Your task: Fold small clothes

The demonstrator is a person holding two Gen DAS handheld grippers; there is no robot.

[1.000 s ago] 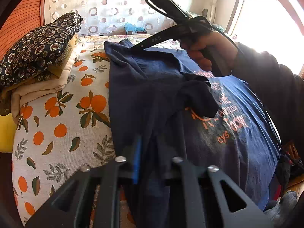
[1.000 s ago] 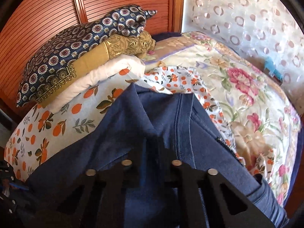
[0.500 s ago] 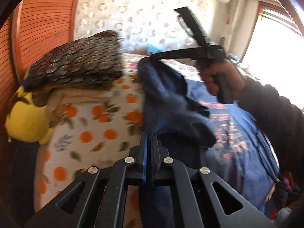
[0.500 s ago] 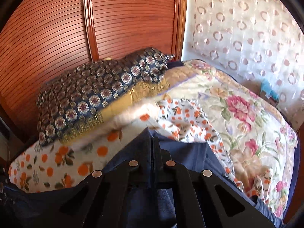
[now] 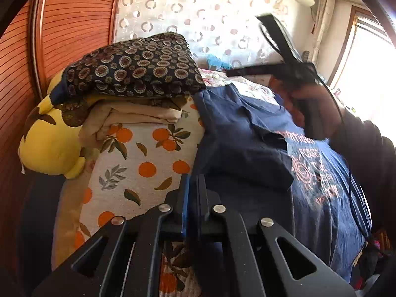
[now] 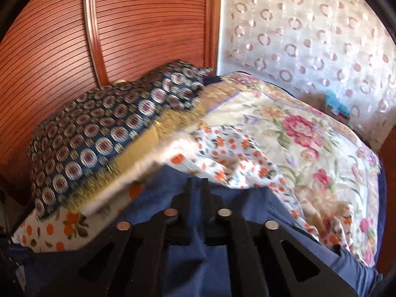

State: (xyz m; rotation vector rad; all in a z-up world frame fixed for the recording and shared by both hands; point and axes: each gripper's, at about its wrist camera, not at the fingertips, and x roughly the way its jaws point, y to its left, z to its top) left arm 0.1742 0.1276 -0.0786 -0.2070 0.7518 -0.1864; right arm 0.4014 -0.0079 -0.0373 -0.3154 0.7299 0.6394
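Note:
A navy T-shirt (image 5: 247, 153) with orange print lies on the bed, one sleeve folded across its chest. My left gripper (image 5: 193, 190) is shut on the shirt's left edge, and cloth hangs below the fingers. The right gripper (image 5: 231, 73), held by a hand (image 5: 309, 104), hovers just above the shirt's collar end. In the right wrist view its jaws (image 6: 197, 188) are opening, with a narrow gap between them. The blue shirt (image 6: 222, 235) lies underneath them and is not clamped.
A stack of folded cloths topped by a dark patterned one (image 5: 133, 66) sits at the left, on a yellow cushion (image 5: 49, 146). The orange-print sheet (image 5: 138, 163) and floral quilt (image 6: 297, 133) cover the bed. A slatted wooden door (image 6: 123, 29) and curtain (image 6: 309, 29) stand behind.
The right gripper had lifted the collar end; now its jaws have parted and the cloth has dropped back onto the bed. My left gripper moved left, still clamped on the shirt's edge.

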